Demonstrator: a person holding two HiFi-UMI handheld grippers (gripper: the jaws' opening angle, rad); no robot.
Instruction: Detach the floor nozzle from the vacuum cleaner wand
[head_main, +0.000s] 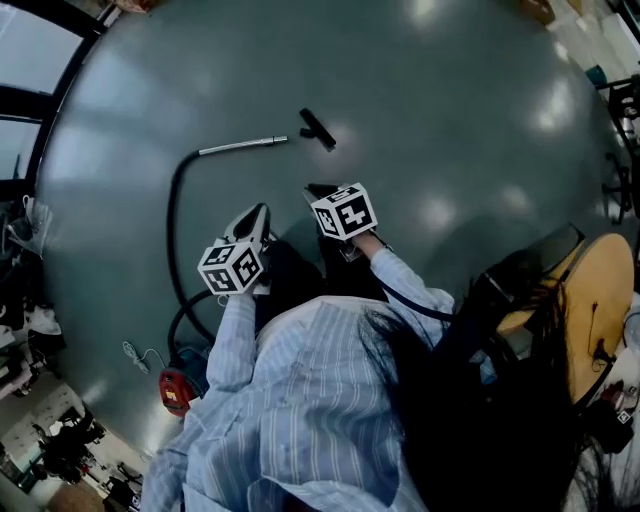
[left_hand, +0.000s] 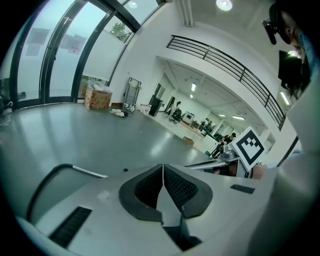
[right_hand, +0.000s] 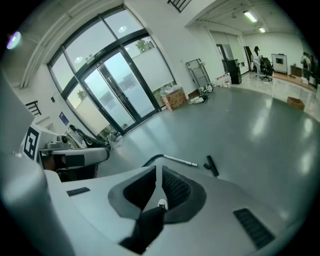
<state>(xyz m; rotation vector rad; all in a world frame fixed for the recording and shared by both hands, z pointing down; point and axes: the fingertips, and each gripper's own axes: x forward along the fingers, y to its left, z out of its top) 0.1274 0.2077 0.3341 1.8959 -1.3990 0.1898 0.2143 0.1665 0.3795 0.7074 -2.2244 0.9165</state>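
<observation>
The black floor nozzle (head_main: 318, 129) lies on the grey floor, apart from the metal wand (head_main: 243, 146), whose free end points at it across a small gap. A black hose (head_main: 176, 225) curves from the wand back to the red vacuum body (head_main: 176, 390). In the right gripper view the nozzle (right_hand: 212, 165) and wand (right_hand: 179, 160) lie ahead on the floor. My left gripper (head_main: 260, 213) and right gripper (head_main: 318, 191) hover side by side short of them, both shut and empty. The left gripper view shows the hose and wand (left_hand: 89, 172) at lower left.
A round wooden table (head_main: 596, 300) stands at the right beside the person. A white cable (head_main: 140, 354) lies by the vacuum body. Glass doors (right_hand: 107, 92), boxes (right_hand: 173, 98) and a cart (right_hand: 195, 72) stand far off. Distant desks and people (left_hand: 222, 141) fill the far hall.
</observation>
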